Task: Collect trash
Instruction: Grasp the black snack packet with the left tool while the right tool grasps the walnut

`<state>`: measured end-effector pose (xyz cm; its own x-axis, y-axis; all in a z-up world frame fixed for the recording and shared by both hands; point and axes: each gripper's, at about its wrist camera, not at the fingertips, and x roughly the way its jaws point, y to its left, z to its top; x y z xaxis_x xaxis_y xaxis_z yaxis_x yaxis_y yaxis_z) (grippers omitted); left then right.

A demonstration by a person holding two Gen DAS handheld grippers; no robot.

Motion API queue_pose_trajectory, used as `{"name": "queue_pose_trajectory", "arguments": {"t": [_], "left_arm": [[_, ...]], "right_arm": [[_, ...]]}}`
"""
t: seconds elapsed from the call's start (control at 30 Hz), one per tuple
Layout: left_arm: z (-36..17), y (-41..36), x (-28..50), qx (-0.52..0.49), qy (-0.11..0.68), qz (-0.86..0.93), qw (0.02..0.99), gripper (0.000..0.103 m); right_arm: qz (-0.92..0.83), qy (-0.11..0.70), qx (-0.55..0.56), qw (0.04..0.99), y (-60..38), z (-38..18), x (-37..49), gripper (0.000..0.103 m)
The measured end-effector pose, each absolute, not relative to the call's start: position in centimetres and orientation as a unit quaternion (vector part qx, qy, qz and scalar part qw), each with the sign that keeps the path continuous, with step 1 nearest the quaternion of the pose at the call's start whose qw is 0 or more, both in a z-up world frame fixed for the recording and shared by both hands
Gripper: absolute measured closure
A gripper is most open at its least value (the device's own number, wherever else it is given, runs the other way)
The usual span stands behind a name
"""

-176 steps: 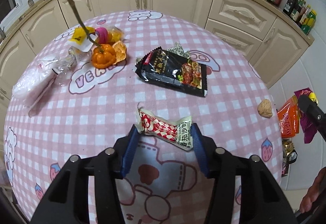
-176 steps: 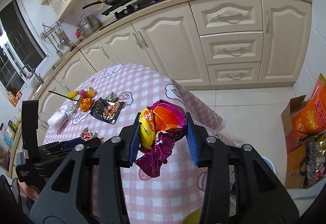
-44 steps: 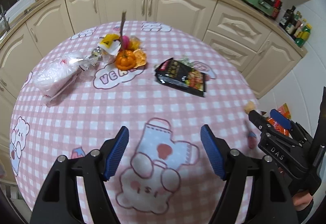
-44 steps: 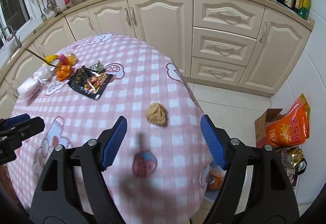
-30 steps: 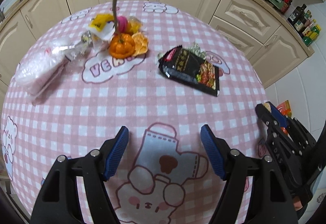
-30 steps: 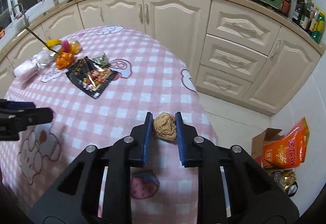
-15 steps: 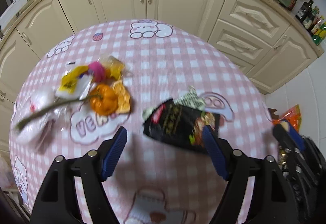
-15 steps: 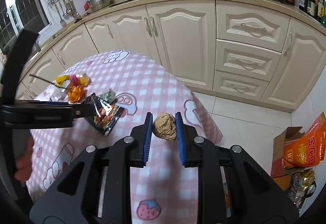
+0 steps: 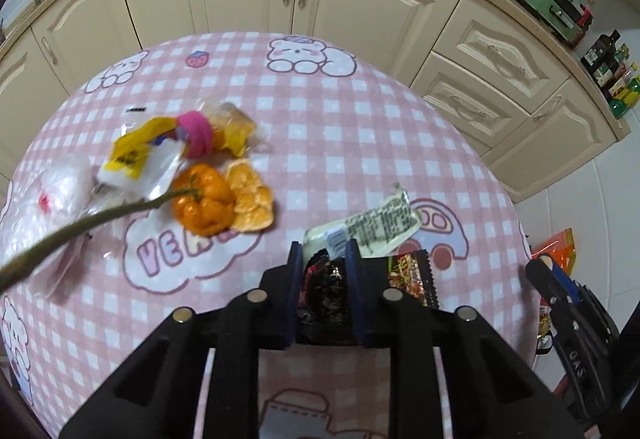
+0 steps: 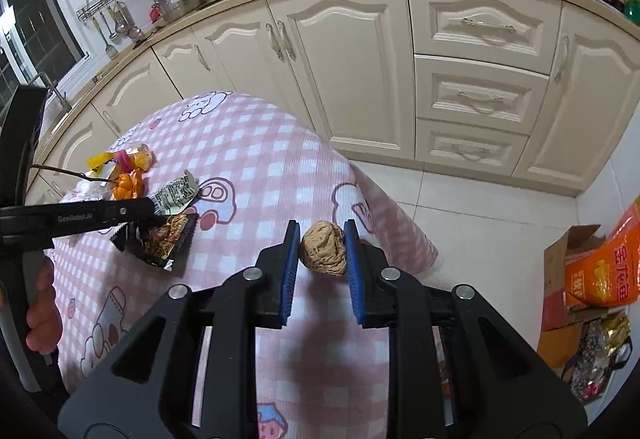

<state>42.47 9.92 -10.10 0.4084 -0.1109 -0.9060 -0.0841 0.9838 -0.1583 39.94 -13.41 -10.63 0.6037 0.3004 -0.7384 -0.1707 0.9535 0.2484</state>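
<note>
Closing left claw point(image 9: 322, 263) pinches one black wrapper point(image 9: 412, 277); right claw point(image 10: 322, 244) grips one walnut point(image 10: 324, 248)

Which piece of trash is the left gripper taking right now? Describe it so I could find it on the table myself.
On the pink checked tablecloth, look at the near right part, beside the printed car. The left gripper is closing its jaws on a black snack wrapper with red and gold print. A pale crumpled wrapper lies against it; the black one is darker, glossy and zigzag-edged.
</note>
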Motion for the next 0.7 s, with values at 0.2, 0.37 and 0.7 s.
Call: {"name": "queue_pose_trajectory", "arguments": {"t": [0.2, 0.37, 0.7], "left_arm": [[-9.8, 10.1, 40.3, -0.080, 0.545, -0.024, 0.834, 0.103], [-9.9, 10.3, 38.9, -0.089, 0.559, -0.044, 0.823, 0.072], [-11.2, 6.2, 39.0, -0.006, 0.562, -0.032, 0.827, 0.026]], "right_arm": [[0.130, 0.417, 0.078, 0.896, -13.7, -9.7, 38.8, 0.080], [0.132, 0.415, 0.075, 0.897, -13.6, -9.2, 37.7, 0.080], [0.135, 0.420, 0.081, 0.894, -13.5, -9.5, 37.2, 0.080]]}}
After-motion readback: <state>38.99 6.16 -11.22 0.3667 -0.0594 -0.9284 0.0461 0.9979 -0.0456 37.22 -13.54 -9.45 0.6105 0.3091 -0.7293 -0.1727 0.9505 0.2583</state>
